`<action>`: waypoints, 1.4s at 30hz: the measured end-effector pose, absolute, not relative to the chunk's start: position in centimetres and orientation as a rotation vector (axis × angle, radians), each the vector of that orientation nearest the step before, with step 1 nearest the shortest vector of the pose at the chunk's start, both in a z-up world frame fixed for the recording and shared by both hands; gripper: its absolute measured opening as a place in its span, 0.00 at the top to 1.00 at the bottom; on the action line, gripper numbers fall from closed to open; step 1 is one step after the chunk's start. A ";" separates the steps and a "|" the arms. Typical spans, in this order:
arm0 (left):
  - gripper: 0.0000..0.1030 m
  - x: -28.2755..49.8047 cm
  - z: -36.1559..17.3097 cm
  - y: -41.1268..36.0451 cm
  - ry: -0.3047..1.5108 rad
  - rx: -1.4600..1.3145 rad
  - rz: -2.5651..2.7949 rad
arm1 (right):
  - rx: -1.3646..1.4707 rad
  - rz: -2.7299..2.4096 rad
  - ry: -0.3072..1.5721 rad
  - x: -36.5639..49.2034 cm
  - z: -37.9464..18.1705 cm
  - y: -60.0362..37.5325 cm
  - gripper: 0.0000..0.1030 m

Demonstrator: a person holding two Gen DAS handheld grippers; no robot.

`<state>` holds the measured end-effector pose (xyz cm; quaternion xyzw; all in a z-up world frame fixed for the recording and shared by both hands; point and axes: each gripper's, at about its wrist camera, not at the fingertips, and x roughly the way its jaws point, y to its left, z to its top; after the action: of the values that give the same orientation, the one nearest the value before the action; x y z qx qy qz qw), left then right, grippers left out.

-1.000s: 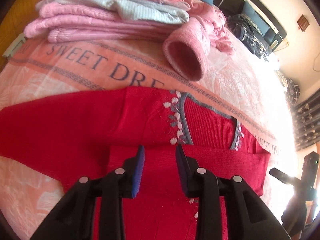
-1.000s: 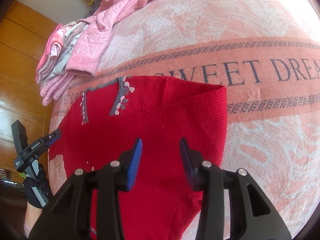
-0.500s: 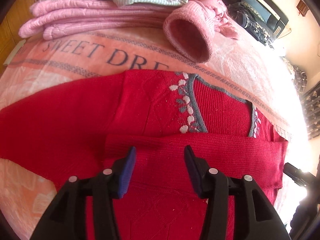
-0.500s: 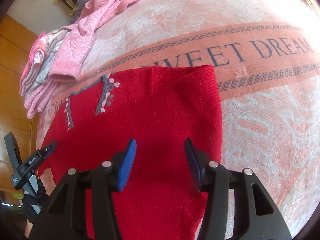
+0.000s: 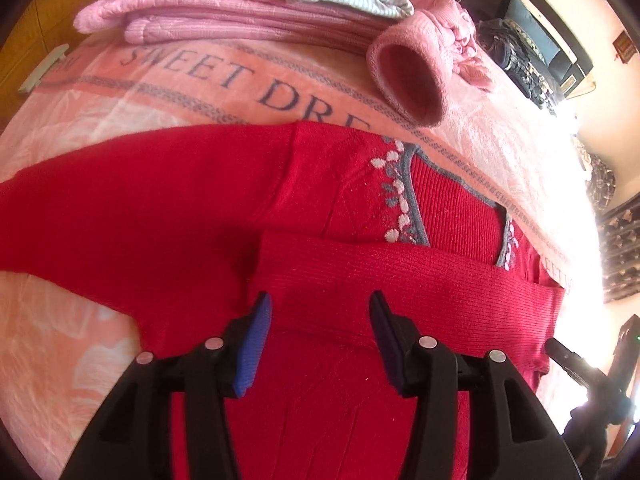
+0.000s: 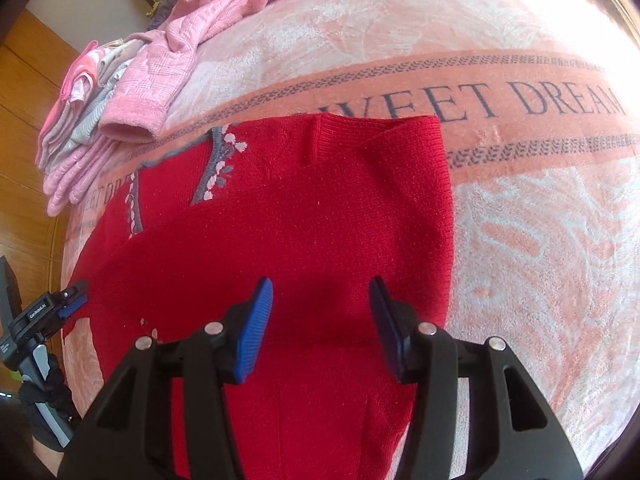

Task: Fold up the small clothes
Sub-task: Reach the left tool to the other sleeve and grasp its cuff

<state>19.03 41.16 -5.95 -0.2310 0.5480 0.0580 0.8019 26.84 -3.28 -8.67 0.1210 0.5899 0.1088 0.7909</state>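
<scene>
A red knit sweater (image 5: 192,216) with a grey-trimmed neckline and white leaf embroidery lies flat on a pink blanket (image 5: 224,80). One sleeve is folded across its chest; the other stretches out to the left in the left wrist view. My left gripper (image 5: 320,312) hovers open over the folded sleeve band, holding nothing. In the right wrist view the same sweater (image 6: 320,216) shows its folded side edge, and my right gripper (image 6: 322,304) stands open above it, empty. The other gripper (image 6: 72,300) shows at the left edge there.
A stack of folded pink and striped clothes (image 5: 240,12) sits at the blanket's far side, with a loose pink garment's cuff (image 5: 408,76) beside it. Wooden panelling (image 6: 24,128) borders the bed. The blanket (image 6: 540,240) lies bare right of the sweater.
Both grippers have opened wider and moved forward and lower over the sweater. The sweater itself lies as before.
</scene>
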 end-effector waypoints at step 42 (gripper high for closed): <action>0.37 1.9 -13.1 78.7 0.794 -1.169 0.634 | 0.063 0.426 1.270 26.0 -10.5 7.0 0.47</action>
<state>1.88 78.66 -13.06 -0.5277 0.3586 0.2861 0.7149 26.02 7.01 -10.51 0.0292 0.5884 0.1974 0.7835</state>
